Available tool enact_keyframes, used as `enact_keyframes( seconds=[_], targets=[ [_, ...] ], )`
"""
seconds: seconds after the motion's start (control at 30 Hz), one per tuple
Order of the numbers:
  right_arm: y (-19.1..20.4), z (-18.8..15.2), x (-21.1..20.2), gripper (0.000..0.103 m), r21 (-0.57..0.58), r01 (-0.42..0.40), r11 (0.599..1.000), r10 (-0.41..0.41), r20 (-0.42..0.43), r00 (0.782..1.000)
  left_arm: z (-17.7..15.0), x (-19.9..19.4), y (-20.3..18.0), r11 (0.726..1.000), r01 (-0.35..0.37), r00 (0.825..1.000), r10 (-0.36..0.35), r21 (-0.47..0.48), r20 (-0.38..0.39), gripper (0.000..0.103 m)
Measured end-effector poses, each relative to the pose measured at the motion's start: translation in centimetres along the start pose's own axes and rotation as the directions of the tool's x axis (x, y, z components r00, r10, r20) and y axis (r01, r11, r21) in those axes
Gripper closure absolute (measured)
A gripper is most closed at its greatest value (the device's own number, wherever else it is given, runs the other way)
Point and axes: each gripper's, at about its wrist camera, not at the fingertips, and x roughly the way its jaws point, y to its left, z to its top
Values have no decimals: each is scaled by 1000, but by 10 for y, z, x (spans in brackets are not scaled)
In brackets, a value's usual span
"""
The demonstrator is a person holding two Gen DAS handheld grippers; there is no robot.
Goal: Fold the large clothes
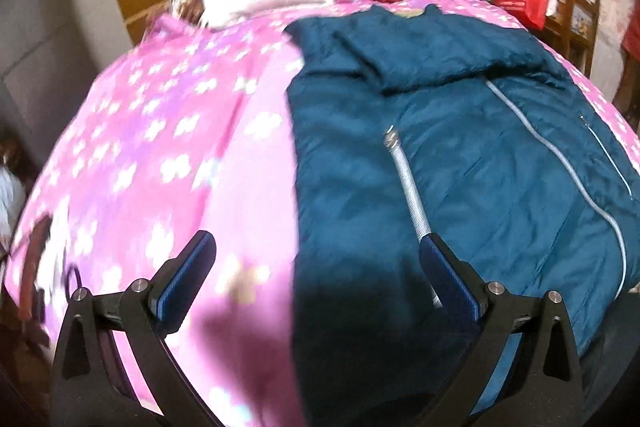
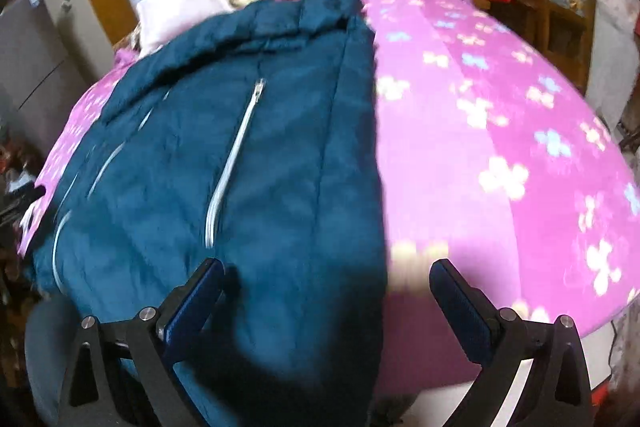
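On the bed's pink flowered cover (image 1: 168, 131) lies the teal padded jacket (image 1: 460, 155), lengthwise, collar toward the pillows, one sleeve already folded across its upper part. The left gripper (image 1: 316, 279) and the right gripper (image 2: 326, 303) each hover over its near hem, jaws spread wide, holding nothing. Judging by this, folding has barely started; the body remains unfolded.
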Motion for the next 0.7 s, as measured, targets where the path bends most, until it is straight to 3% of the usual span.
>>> enact_keyframes(
  seconds=[0.17,0.3,0.47,0.57,0.7],
  targets=[
    [-6,-14,-10,0,14,-145,989,144,27,989,-29,18,15,998,18,997,-22,-53,-72,1],
    [-4,-16,-10,0,24,-212,977,211,39,977,-39,24,26,989,79,994,-88,-125,-70,1],
    [0,-13,-7,0,37,-270,962,269,39,962,-49,19,26,990,98,995,-99,-101,-6,0],
    [8,-15,-7,0,6,-317,949,317,15,948,-55,12,29,988,145,989,-146,-43,-17,0],
    [5,-15,-6,0,17,-356,934,356,19,934,-71,-7,45,971,231,972,-233,-62,-35,1]
  ],
)
